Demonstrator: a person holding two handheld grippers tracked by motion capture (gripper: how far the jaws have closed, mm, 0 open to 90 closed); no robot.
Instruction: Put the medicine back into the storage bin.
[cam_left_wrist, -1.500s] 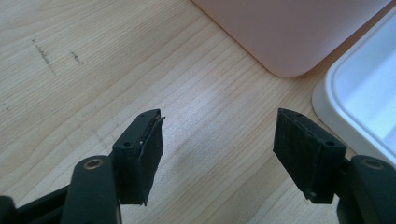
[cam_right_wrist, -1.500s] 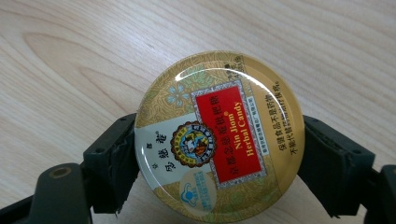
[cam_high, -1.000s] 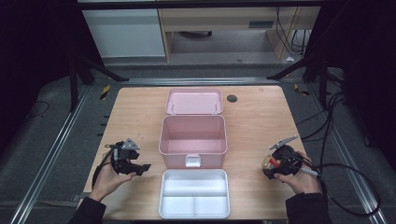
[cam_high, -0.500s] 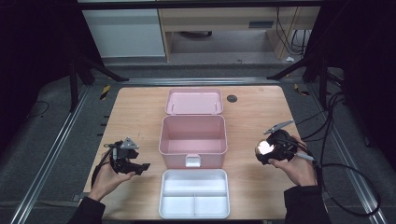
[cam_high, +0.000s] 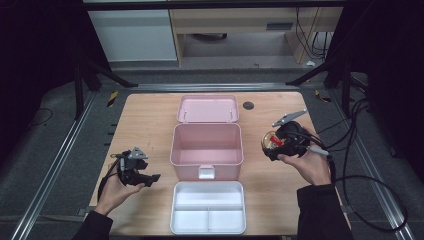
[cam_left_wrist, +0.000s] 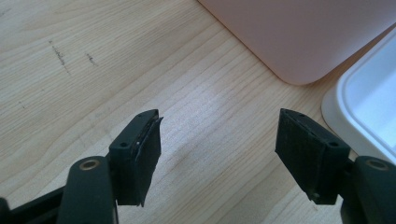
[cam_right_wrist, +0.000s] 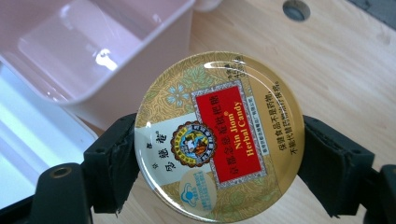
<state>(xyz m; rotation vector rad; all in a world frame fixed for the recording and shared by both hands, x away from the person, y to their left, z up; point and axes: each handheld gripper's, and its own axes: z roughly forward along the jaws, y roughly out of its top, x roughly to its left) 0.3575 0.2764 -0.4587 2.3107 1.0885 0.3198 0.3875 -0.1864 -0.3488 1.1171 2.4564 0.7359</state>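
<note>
My right tool (cam_right_wrist: 219, 154) clamps a round candy tin (cam_right_wrist: 219, 135) by its rim, held above the tabletop (cam_high: 150, 120) just beside the open pink box (cam_high: 206, 145). My left tool (cam_left_wrist: 217, 154) stands wide, nothing between its jaws, near the white tray (cam_high: 208, 215).

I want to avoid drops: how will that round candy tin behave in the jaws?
The candy tin looks rigid, so it should not buckle. Its glossy rim, clamped edge-on by the right gripper, may slip or pivot. Dropped on edge, it would probably roll.
</note>
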